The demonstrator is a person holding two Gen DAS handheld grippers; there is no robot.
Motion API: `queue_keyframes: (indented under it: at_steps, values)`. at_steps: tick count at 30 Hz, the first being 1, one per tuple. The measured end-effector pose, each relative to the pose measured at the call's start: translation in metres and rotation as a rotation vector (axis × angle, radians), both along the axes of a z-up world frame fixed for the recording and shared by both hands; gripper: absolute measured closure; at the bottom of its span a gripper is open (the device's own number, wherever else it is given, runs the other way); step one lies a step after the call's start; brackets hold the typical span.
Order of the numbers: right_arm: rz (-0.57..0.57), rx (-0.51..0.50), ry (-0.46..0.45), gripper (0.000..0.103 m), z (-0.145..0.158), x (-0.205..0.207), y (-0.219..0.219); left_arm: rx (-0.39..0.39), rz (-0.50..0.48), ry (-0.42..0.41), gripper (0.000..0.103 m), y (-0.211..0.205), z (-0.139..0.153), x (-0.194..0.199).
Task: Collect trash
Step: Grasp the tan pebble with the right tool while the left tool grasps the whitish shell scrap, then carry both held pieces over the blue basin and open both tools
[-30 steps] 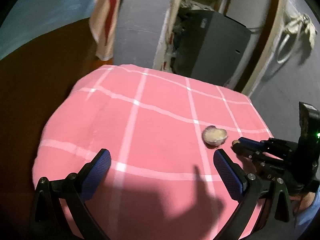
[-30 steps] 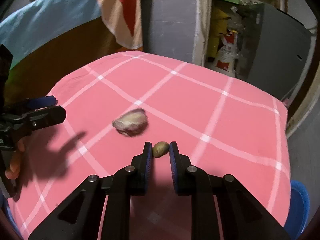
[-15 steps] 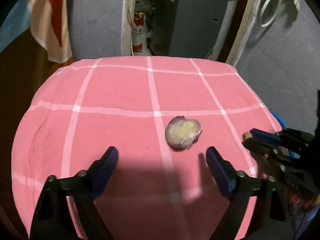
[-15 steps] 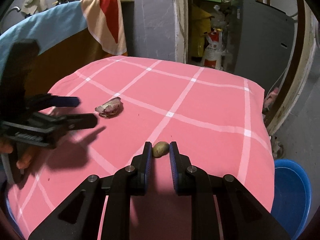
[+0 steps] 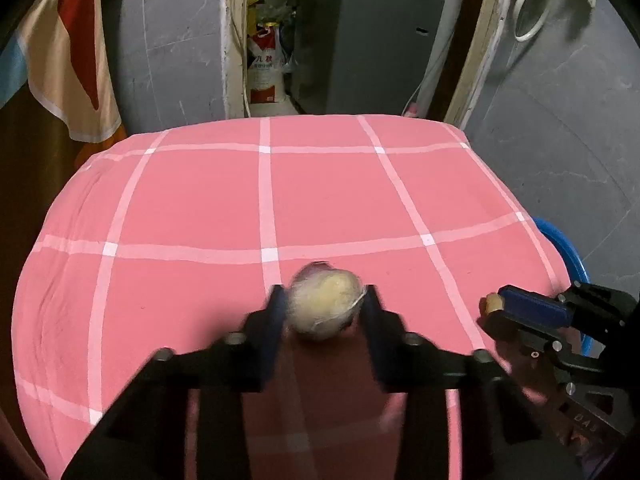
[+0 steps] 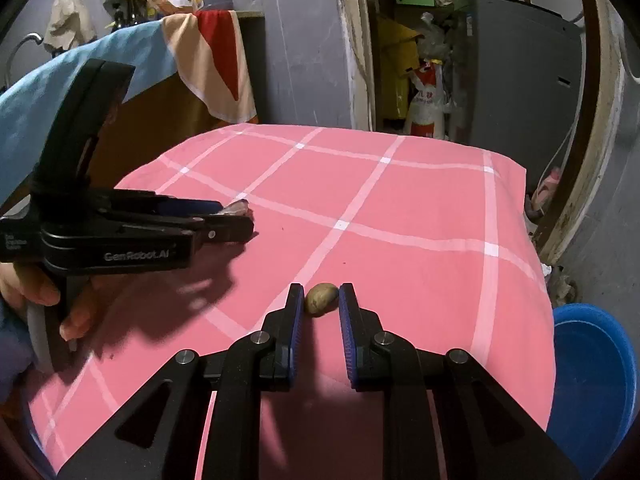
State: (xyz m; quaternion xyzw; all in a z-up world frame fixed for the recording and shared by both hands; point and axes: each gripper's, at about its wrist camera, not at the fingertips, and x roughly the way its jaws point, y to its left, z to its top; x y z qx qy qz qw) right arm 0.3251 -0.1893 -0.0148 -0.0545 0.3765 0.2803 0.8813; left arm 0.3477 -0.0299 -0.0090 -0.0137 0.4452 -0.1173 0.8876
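Two tongs were over the pink checked tablecloth (image 5: 192,200). My left gripper (image 5: 323,312) was closed around the pale, purple-edged onion scrap (image 5: 325,304), with the blue pads (image 5: 276,312) touching both of its sides; motion blur on the fingers left it unclear how firm the grasp was. The scrap rested low on the cloth, near its front middle. My right gripper (image 6: 320,308) was clenched on a small brownish-yellow lump (image 6: 320,299), which was held at the fingertips, above the cloth's near right part. A blue basin (image 6: 592,364) stood on the floor just beside the table's right edge, below the right gripper's side
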Motion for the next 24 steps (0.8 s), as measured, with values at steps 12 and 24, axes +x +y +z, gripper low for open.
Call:
queue_keyframes:
  at_steps: [12, 24]
  values:
    - [-0.039, 0.068, -0.102, 0.087, 0.019, -0.029, -0.014, -0.155, 0.037, -0.091, 0.077, 0.002, 0.019, -0.032]
    - [-0.142, 0.18, -0.336, 0.087, 0.065, -0.081, -0.055, -0.349, -0.01, -0.377, 0.077, -0.03, 0.076, -0.095]
